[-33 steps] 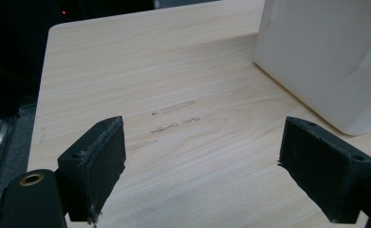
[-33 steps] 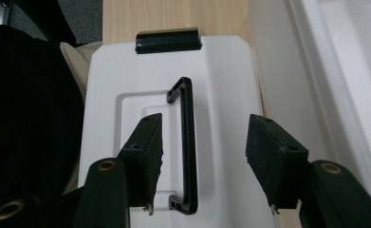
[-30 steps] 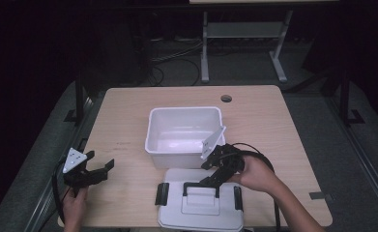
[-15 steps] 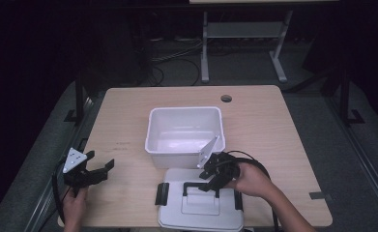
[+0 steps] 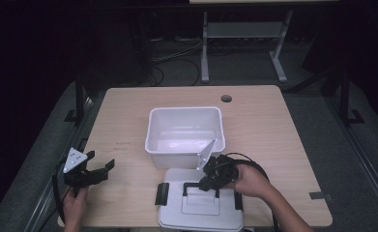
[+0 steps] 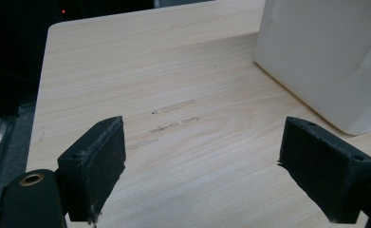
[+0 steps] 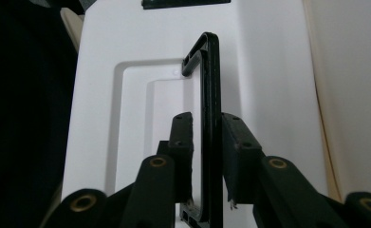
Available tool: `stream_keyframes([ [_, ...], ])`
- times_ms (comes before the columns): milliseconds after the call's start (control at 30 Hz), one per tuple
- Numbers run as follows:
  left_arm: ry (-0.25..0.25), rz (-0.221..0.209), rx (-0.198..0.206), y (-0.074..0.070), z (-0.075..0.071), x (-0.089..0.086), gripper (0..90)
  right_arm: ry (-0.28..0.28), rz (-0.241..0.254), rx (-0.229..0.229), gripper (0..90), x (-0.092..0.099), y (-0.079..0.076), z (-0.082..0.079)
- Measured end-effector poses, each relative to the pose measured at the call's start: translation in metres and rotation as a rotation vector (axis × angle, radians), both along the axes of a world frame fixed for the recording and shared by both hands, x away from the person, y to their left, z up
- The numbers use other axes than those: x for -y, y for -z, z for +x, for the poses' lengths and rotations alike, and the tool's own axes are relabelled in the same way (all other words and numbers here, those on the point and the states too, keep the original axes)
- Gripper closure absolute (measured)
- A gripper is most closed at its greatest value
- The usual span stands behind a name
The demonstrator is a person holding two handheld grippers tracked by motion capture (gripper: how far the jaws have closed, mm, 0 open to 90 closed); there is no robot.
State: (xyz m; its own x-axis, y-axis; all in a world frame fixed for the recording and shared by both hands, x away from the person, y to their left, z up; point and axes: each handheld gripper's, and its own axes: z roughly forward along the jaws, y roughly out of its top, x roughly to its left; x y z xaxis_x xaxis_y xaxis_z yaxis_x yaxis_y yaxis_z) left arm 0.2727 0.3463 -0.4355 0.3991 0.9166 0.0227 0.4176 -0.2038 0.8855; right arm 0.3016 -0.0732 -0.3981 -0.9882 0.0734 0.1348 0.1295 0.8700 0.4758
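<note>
Lid (image 5: 201, 205) is lying at the desk's (image 5: 273, 125) near edge, touching the empty white bin (image 5: 185, 129) behind it. Your right gripper (image 5: 207, 185), jaws just closing, is pinching its black handle (image 7: 210, 118); your left gripper (image 5: 99, 169) is hovering spread near the left edge.

No text, label, brand, number or sign can be read anywhere. The white lid (image 5: 201, 208) and the white bin (image 5: 185, 130) bear no readable print, and the faint dark smudges on the bench (image 6: 173, 114) in the left gripper view form no letters.
</note>
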Motion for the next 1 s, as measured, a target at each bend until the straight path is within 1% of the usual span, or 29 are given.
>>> stream_keyframes([
  [167, -0.003, 0.000, -0.002, -0.0002, -0.0003, -0.0006, 14.8, -0.004, 0.006, -0.006, 81.4, 0.0007, 0.0019, 0.0002],
  [400, -0.006, -0.002, -0.001, -0.0001, -0.0002, -0.0008, 14.8, -0.024, 0.027, -0.027, 84.0, 0.0017, 0.0017, -0.0006],
  [467, -0.005, -0.001, 0.000, -0.0002, -0.0001, -0.0006, 14.8, -0.038, 0.032, -0.021, 84.2, 0.0016, 0.0014, -0.0011],
  [700, -0.007, -0.004, 0.001, -0.0002, -0.0002, -0.0010, 14.8, -0.040, 0.031, -0.017, 84.5, 0.0015, 0.0007, -0.0019],
  [1000, -0.007, -0.003, 0.003, -0.0004, -0.0003, -0.0010, 14.8, -0.051, 0.031, -0.020, 84.6, 0.0001, -0.0050, -0.0042],
])
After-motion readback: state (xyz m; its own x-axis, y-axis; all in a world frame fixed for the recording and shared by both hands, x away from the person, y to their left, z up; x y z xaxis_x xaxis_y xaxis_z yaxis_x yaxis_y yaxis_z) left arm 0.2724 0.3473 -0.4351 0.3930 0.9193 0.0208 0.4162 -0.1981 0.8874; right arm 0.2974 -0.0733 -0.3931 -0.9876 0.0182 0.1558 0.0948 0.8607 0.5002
